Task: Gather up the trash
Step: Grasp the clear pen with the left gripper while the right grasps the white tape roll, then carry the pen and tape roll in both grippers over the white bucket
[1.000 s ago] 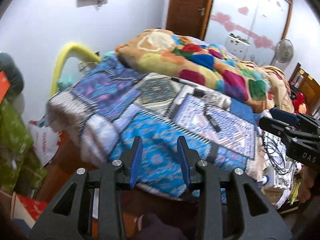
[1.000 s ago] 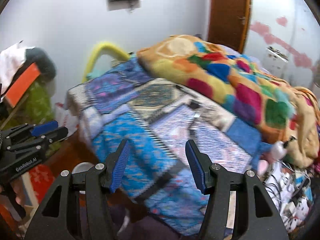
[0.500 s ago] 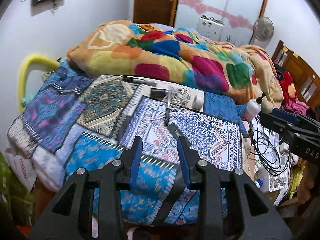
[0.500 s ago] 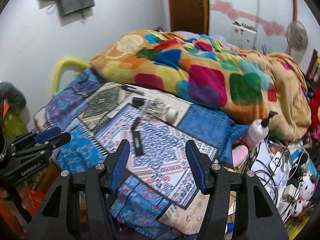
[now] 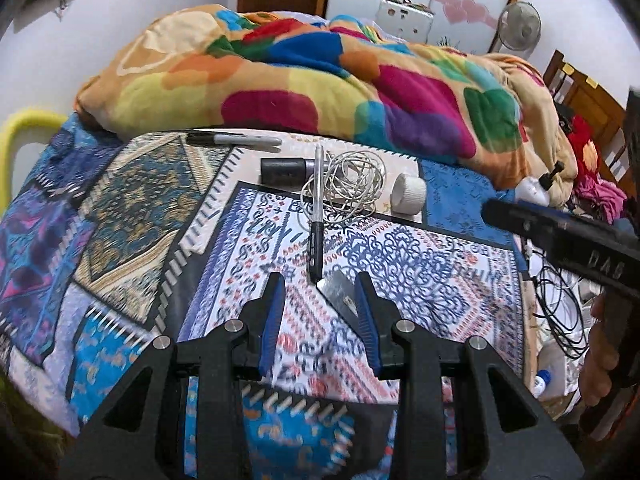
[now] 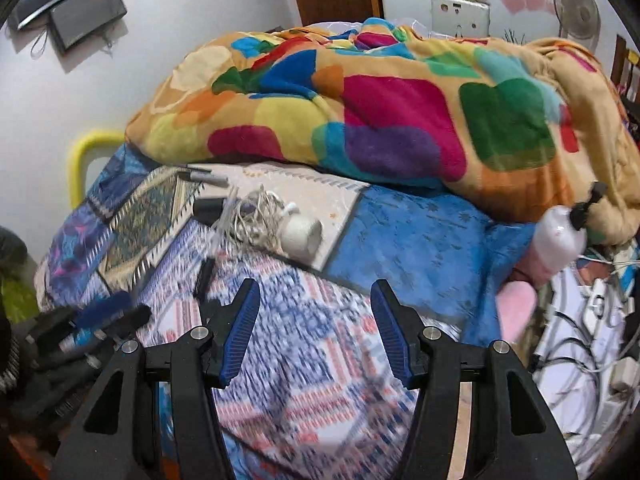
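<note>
Small items lie on the patterned bedspread [image 5: 420, 264]: a tangled white cord [image 5: 344, 186], a white tape roll [image 5: 408, 194], a dark cylinder [image 5: 282, 171], a marker [image 5: 234, 140], a thin pen [image 5: 317, 216] and a small silvery wrapper [image 5: 340, 290]. My left gripper [image 5: 320, 308] is open and empty, just short of the wrapper. My right gripper [image 6: 314, 328] is open and empty above the bedspread [image 6: 304, 352], short of the tape roll [image 6: 302, 234] and cord [image 6: 252, 220]. It also shows at the right of the left wrist view [image 5: 560, 236].
A bunched multicoloured blanket [image 5: 320, 80] covers the far half of the bed. A pump bottle [image 6: 560, 236] and pink toy lie at the bed's right edge, above tangled cables [image 6: 588, 340] on the floor. A yellow tube [image 6: 80, 156] stands by the left wall.
Both grippers have swung right and moved in over the bed. The cord, tape roll and pens are now nearer and more central. Both grippers stay open.
</note>
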Available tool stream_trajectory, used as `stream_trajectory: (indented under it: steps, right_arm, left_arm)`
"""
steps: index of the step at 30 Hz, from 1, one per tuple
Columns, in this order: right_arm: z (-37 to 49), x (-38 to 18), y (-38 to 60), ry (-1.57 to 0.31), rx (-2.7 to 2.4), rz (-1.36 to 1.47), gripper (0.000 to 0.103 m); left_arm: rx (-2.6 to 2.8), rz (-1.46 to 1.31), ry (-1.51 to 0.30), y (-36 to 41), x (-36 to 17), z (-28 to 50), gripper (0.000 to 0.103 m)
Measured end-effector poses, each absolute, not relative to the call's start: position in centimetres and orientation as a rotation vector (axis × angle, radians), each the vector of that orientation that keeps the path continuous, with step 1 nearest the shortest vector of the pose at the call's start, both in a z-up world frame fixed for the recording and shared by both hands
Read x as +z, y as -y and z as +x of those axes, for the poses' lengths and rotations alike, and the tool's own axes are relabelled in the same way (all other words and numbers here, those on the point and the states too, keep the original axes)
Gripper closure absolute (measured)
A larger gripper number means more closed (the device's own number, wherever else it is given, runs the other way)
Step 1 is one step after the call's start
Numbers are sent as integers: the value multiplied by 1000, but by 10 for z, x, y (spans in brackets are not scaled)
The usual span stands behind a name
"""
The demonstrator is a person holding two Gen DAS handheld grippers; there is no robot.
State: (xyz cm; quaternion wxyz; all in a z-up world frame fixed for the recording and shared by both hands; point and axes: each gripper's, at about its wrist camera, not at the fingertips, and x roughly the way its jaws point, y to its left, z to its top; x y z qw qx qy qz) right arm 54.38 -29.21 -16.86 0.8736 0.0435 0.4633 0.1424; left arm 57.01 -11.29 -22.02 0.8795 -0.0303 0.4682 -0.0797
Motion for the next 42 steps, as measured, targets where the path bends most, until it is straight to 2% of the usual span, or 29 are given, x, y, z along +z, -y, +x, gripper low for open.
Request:
stream_trajectory:
  steps: [11, 13, 15, 16, 17, 18, 20, 23, 31, 42]
  right_arm:
    - [601, -208, 265, -1013, 269, 164, 49]
    - [605, -216, 262, -1024, 235, 146, 55]
    - [605, -221, 261, -1030, 219, 143, 69]
    - [605, -223, 261, -1034, 218, 140, 72]
    - [605, -224, 262, -1034, 222, 143, 79]
    - [605, -225, 262, -1034, 224, 142, 80]
    - [601, -223, 263, -1028, 215, 124, 80]
    - [593, -220, 269, -1023, 217, 132, 80]
    - [571, -207, 281, -1032, 234, 137, 80]
    - [530, -156, 278, -973, 278, 105, 80]
  left_arm:
    - [-212, -100, -992, 113, -253, 610, 68]
    - [-222, -92, -993, 116, -257, 615, 68]
    - [-235, -84, -992, 120, -260, 619, 68]
    - [-234, -77, -987, 122, -261, 620, 68]
    - [-233, -68, -981, 124, -262, 622, 70]
    - [-233, -65, -981, 125, -262, 623, 74]
    - [-236, -76, -1013, 127, -267, 627, 77]
    - [-237, -105, -1047, 125, -272, 630, 92]
    - [-209, -153, -1047, 114, -260, 618, 94]
    - [-187, -104, -967, 110, -188, 561, 94]
